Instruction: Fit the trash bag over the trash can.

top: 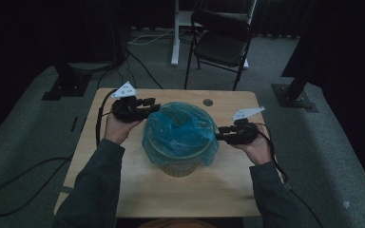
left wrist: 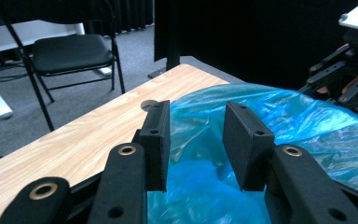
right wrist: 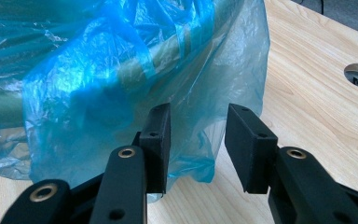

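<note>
Blue plastic bag [top: 180,130] lining a bin [top: 178,166] mid-surface [top: 133,190], between both grippers — left gripper [top: 149,105] above its far-left rim, jaws apart, right gripper [top: 221,133] beside its right overhang, jaws apart and empty — film translucent, crinkled, draped over the rim.

Table: my light wooden table [top: 123,175], round hole [top: 208,102] at twelve o'clock.
On it: bin [top: 179,167] with blue bag [top: 180,130], at centre.

Dark green sleeves [top: 92,190] cover both forearms. The black grippers carry brass-ringed holes [left wrist: 127,150], white marker plates [top: 124,90] and black cables [top: 99,118].
</note>
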Motion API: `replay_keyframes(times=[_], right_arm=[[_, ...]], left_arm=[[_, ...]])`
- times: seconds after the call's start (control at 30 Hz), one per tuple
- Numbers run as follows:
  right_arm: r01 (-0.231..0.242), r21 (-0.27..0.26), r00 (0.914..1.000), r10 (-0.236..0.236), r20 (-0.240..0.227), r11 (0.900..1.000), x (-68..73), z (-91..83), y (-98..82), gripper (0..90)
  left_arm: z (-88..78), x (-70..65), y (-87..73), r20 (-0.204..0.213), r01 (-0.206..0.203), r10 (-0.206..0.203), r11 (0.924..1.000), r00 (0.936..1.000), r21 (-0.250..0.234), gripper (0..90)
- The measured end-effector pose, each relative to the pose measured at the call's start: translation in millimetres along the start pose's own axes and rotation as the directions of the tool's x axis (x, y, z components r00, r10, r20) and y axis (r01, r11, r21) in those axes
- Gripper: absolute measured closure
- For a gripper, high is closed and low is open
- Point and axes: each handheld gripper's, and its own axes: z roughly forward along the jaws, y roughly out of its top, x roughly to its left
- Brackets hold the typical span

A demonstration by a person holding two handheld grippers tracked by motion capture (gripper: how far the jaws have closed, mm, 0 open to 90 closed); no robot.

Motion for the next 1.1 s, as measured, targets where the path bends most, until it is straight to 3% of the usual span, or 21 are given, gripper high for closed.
replay_keyframes(times=[0.47, 1.1], right_arm=[[-0.004, 0.001, 0.9999, 0.004, -0.009, 1.000, -1.1, 2.2, -3.4, 59.3], [-0.004, 0.006, 0.9998, 0.004, -0.021, 1.000, -1.5, 3.9, -5.0, 58.3]], left_arm=[[14.6, -12.0, 18.7, 0.080, -0.034, 0.033, 0.9993, 0.9962, 0.011, 61.0], [36.9, -35.1, 38.3, 0.161, -0.102, 0.094, 0.9939, 0.9824, 0.042, 59.9]])
